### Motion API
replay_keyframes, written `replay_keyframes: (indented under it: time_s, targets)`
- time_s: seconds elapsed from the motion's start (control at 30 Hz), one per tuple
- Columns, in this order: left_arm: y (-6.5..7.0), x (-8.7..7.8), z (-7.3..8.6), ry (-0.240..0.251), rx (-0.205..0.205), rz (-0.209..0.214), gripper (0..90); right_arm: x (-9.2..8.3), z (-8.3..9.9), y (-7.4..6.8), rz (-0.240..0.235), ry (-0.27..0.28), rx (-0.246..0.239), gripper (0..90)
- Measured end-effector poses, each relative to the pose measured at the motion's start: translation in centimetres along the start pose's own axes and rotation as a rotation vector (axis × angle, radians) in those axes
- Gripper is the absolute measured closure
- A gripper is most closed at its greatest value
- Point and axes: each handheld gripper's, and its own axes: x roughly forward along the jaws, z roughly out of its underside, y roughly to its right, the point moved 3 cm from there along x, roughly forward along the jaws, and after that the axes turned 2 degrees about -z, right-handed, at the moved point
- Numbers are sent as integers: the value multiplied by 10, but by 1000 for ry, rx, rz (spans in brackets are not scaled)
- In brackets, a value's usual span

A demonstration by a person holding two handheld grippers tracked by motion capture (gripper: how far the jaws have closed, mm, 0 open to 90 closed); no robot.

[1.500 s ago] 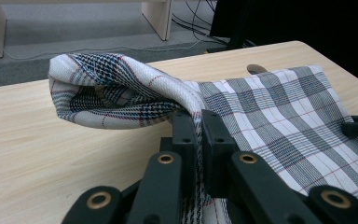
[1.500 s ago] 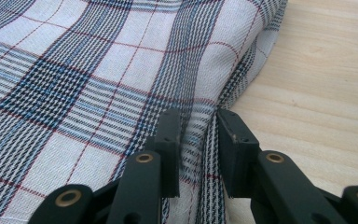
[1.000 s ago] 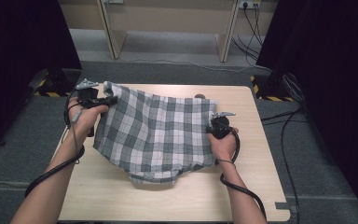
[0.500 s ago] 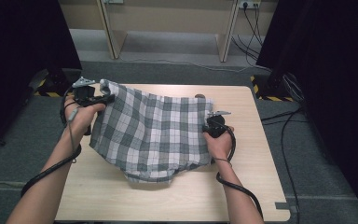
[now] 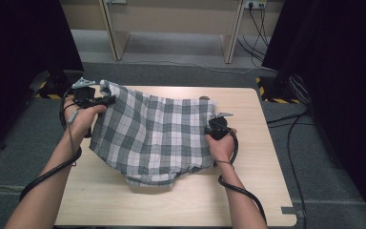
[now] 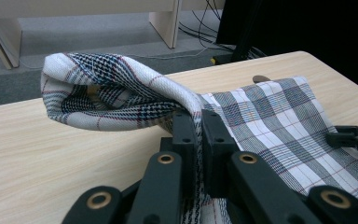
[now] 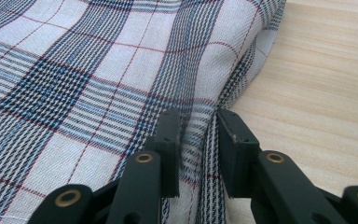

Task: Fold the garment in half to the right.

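While my left tongs (image 6: 198,135) clamp a raised fold of the plaid cloth (image 5: 157,133), the garment lies spread across the centre of the worktop (image 5: 262,191) in the high view, its near hem bunched toward the lower middle of the frame. In the left gripper view the pinched fold arches up and curls over at the upper left, which tells me the weave is soft and light, holding a loop for a moment but with no stiffness of its own.

My right tongs (image 7: 198,144) sit at the cloth's edge on the right of the high view, where my right hand (image 5: 220,138) rests against the fabric. In the right gripper view a ridge of cloth stands between the two jaws at the lower centre, and they close on it, though with more gap than on the left, so the hold looks lighter.

I judge the cloth easy to lift and unlikely to tear, yet prone to sag, fold on itself and drag against the wood grain. A thin single layer could slip from smooth pads; a doubled edge or seam gives more to bite. The best places to hold seem to be the two far corners or side edges, well apart, so the fabric hangs flat between my left hand (image 5: 83,114) and the right rather than bunching in the middle.
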Motion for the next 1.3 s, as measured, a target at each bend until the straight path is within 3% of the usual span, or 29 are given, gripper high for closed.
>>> replay_keyframes:
  time_s: [1.3]
  targets:
    - [-15, -18, -11, 7, 12, -45, 851, 11, -8, -30, -30, -3, -24, 712]
